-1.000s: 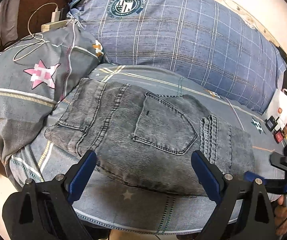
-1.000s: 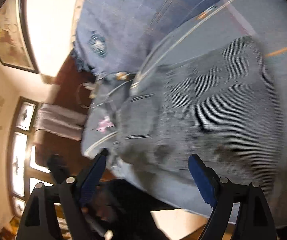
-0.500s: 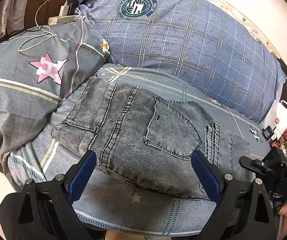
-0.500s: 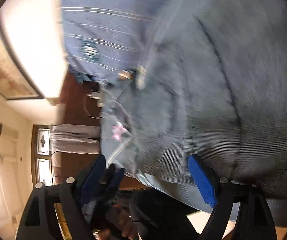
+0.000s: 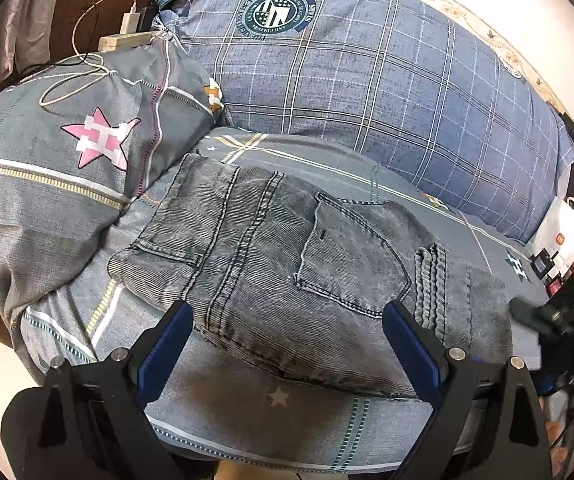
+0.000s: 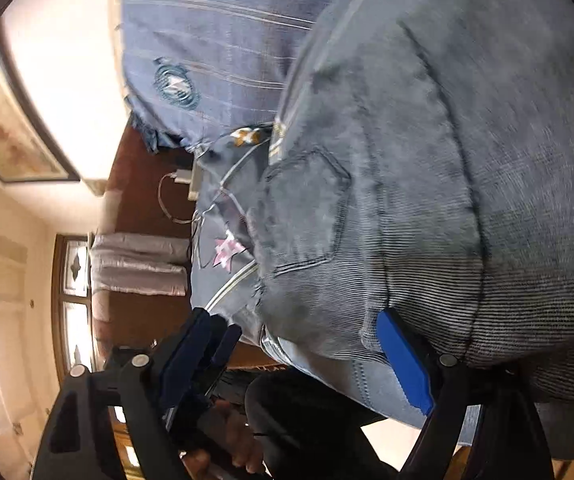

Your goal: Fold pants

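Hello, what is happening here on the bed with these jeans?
A person is folding a pair of grey jeans on a bed, holding a two-finger tool in each hand. The jeans lie already folded into a compact bundle, back pocket up, beside a star-print pillow and a blue checked duvet. The left tool is open just above the near edge of the jeans, gripping nothing. The right tool is open at the bundle's right end, one finger against the denim, not closed on it.

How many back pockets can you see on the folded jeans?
2: one pocket in the middle of the jeans, another pocket near their left end by the star pillow. None seems hidden.
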The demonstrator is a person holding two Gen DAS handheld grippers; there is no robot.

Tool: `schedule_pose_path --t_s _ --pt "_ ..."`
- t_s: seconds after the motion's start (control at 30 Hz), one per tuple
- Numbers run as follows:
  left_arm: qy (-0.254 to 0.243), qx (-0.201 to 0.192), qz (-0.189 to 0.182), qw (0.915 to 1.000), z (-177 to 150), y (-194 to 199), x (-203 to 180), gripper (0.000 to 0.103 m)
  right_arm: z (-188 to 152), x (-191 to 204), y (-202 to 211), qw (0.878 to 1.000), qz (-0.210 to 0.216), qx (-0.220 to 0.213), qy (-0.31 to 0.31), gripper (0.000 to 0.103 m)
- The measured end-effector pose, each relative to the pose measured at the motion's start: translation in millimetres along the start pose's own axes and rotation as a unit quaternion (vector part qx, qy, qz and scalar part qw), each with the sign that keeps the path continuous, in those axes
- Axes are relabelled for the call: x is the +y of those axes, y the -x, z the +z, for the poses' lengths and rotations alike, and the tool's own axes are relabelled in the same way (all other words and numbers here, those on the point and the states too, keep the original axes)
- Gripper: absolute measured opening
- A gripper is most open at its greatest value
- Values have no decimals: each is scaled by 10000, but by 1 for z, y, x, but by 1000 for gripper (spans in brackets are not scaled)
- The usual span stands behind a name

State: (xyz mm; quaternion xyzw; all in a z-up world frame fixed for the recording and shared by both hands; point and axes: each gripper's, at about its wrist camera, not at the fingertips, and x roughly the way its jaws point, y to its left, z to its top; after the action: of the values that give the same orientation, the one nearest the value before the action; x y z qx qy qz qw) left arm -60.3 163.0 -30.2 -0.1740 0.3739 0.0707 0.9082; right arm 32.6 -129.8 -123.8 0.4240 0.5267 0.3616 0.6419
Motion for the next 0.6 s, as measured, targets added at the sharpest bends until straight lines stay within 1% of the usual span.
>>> schedule_pose_path --t_s 0.07,0.17,0.23,0.27,0.3,0.33,0.37,0.43,0.47,0.57,0.6 --pt "0 9 41 10000 1 0 -1 95 7 11 10 9997 21 -105 211 87" --pt "-62 -27 143 9999 2 2 -2 95 23 14 23 9991 52 -376 178 87" --pt "-28 -38 198 9998 2 3 1 95 32 7 26 9987 68 -494 65 88" --pt "12 -44 220 9997 2 3 3 95 35 1 25 9987 61 -508 -19 90" --pt "59 -35 253 9997 2 2 6 95 35 -8 18 9990 -58 -427 -81 90" --pt "109 -30 291 9995 2 2 10 95 36 -18 10 9991 -278 -263 -183 89" --pt "167 -35 334 9993 2 2 14 95 35 -20 8 9991 -324 -268 -106 89" --pt "392 -38 370 9985 1 2 25 95 35 -8 10 9993 -315 -218 -6 89" --pt "513 -47 348 9981 1 3 31 95 36 1 13 9992 -246 -292 128 89" --pt "919 -65 288 9953 0 4 50 95 40 19 15 9973 -332 -403 513 89" --pt "1049 -52 235 9942 -1 5 57 95 42 18 9 9973 -396 -373 484 89"
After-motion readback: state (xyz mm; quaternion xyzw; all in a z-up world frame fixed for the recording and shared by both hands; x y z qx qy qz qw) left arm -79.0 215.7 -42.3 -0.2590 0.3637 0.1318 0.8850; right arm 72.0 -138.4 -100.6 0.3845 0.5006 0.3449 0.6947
